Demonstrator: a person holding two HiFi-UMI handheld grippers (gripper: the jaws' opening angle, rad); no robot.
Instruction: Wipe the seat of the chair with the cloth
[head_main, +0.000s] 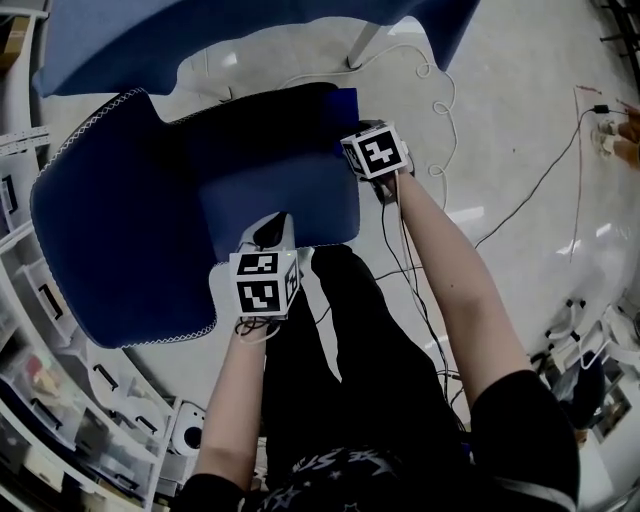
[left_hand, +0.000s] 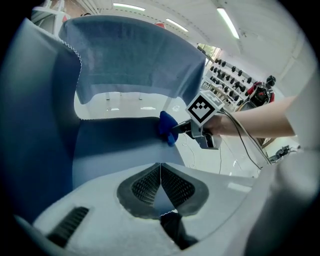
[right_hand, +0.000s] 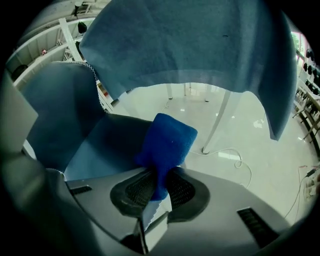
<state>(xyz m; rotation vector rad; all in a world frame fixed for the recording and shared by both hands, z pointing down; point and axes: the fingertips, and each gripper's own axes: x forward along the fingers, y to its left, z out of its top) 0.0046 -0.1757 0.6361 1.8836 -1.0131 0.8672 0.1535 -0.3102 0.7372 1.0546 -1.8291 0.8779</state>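
Note:
The blue chair's seat (head_main: 280, 190) lies in the middle of the head view, with its backrest (head_main: 110, 230) spread to the left. My right gripper (head_main: 355, 125) is at the seat's far right corner, shut on a folded bright blue cloth (head_main: 346, 103). In the right gripper view the cloth (right_hand: 167, 142) stands up from between the jaws, over the seat's edge (right_hand: 100, 145). My left gripper (head_main: 275, 228) hovers at the seat's near edge, jaws shut and holding nothing. From the left gripper view (left_hand: 160, 172) the seat (left_hand: 120, 145) stretches ahead, with the cloth (left_hand: 167, 127) and right gripper (left_hand: 192, 127) beyond.
A blue fabric-covered piece on white legs (head_main: 250, 30) stands just past the chair. Cables (head_main: 440, 110) trail over the pale floor on the right. Shelves with bins (head_main: 40, 300) line the left. The person's dark trousers (head_main: 340, 330) are right in front of the seat.

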